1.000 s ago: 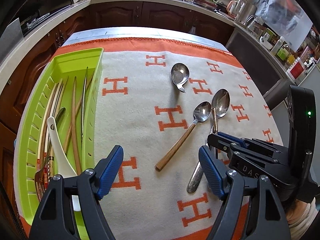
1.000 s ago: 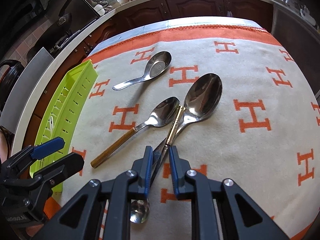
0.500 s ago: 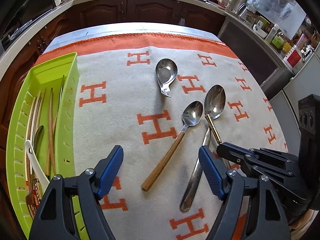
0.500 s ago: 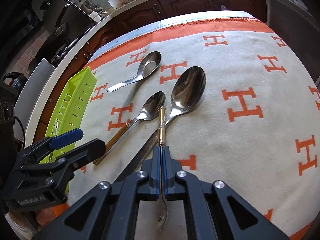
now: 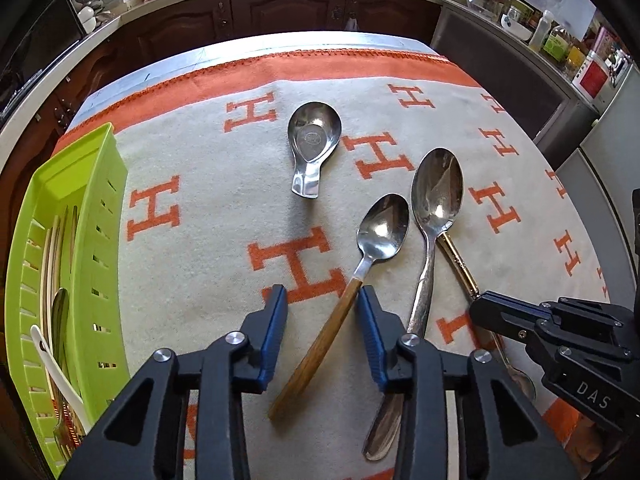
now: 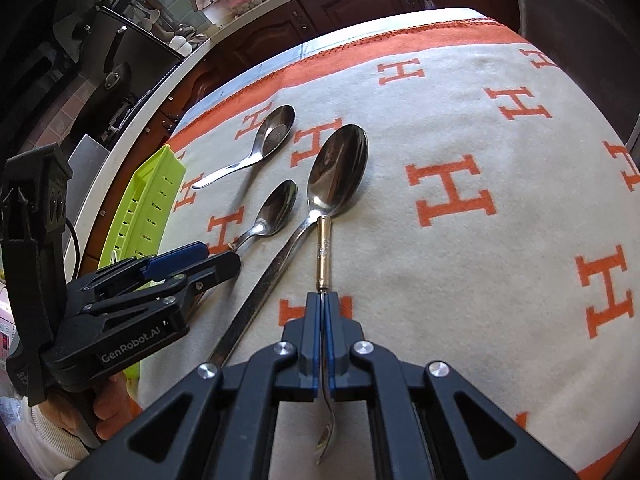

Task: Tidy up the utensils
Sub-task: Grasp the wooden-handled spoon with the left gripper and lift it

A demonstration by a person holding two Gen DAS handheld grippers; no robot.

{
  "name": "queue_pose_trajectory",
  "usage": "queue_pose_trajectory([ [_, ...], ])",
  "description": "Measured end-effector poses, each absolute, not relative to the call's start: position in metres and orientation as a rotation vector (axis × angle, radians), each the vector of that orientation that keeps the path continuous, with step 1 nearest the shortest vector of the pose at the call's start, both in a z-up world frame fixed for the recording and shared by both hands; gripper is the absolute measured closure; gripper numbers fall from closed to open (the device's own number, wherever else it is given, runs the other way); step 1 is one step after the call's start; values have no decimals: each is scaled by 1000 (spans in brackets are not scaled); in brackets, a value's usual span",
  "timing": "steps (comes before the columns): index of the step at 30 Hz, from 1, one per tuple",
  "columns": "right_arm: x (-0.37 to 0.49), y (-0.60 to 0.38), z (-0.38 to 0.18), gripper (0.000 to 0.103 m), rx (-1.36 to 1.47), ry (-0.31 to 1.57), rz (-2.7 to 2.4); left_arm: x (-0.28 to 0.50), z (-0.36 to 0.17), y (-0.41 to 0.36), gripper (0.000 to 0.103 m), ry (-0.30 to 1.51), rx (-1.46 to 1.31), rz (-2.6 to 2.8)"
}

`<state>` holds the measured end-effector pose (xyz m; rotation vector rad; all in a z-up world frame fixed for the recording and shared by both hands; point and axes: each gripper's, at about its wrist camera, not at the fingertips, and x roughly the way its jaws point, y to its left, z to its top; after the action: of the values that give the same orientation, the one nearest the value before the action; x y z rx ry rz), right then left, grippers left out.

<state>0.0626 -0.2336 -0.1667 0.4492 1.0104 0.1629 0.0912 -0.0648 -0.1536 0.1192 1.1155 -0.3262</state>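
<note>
At the far left a green slotted tray [image 5: 86, 240] lies along the blanket's left edge, holding chopsticks, a white spoon and other cutlery. Between the tray wall and the spoons is a broad strip of bare cream blanket [image 5: 208, 264] with orange H marks.

The left gripper [image 5: 320, 316] points steeply down over the wooden-handled spoon [image 5: 320, 344]. Its fingers have just been closing; the handle lies slantwise between them, the right pad at the handle's top, the left pad apart from it, so they do not yet press.

Farther back a short steel spoon rest [image 5: 314, 140] lies alone, free on all sides. Right of the wooden-handled spoon, just beside it, lies the large steel spoon [image 5: 434, 216], its handle running back under the left gripper's frame.

The right gripper [image 6: 324, 320] has its fingers pressed together, pinching the thin shaft of a gold-handled utensil [image 6: 323, 248], whose gold tip touches the large spoon's neck [image 6: 316, 210].

To the right the blanket lies bare out to its orange border; dark cabinets stand beyond the desk.
</note>
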Motion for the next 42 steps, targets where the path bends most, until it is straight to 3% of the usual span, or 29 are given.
queue_pose_trajectory([
  [1,62,-234,-167,101,455,1009,165,91,-154,-67,88,1113,122,-333],
  [4,61,-238,-168,101,475,1007,172,90,-153,-70,99,1114,123,-337],
  [24,46,-229,-145,101,513,988,246,44,-100,-8,101,1058,-42,-320],
  [34,45,-218,-137,101,485,990,257,37,-115,-5,103,1117,-25,-327],
  [36,44,-218,-137,101,484,990,257,39,-122,-8,97,1139,-18,-332],
  [38,44,-218,-136,101,485,990,256,41,-128,-9,77,1162,-14,-325],
  [42,42,-221,-137,101,494,990,256,47,-138,-11,73,1185,12,-306],
])
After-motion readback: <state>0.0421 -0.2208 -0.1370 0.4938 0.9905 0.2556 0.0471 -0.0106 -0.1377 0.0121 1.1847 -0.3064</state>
